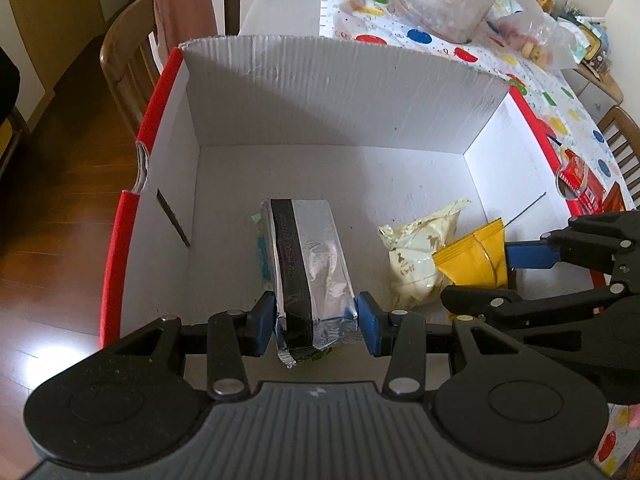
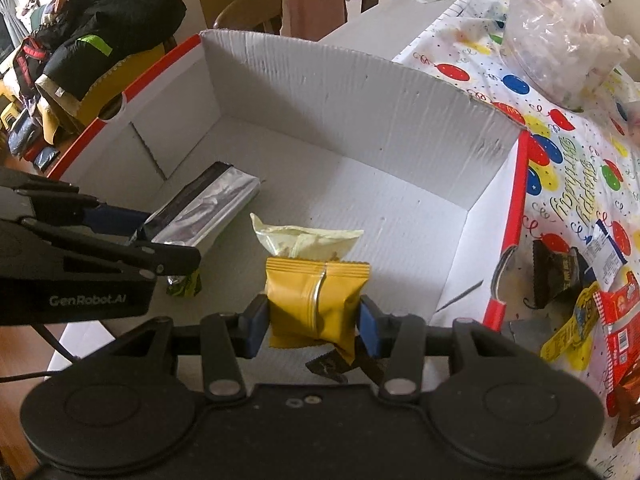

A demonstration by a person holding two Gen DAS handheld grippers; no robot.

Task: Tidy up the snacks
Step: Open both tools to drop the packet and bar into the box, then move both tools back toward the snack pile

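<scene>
The left gripper is clamped on a silver foil packet with a black band, its blue pads pressing the packet's near end from both sides; the packet reaches forward and down into a white cardboard box with red-edged sides, over the left part of the box floor. The right gripper is clamped on a yellow snack pouch, pinched at its sides, held over the near right part of the same box. Just beyond the yellow pouch a pale cream snack bag lies on the box floor, close to or touching the pouch's far edge; the frames do not settle which. To the right of the box, on a balloon-print tablecloth, more wrapped snacks lie in a loose heap, dark, yellow and red. Farther back on the cloth sits a clear plastic bag. Beyond the box's far left corner stands a wooden chair with a pink cloth draped over its back.
</scene>
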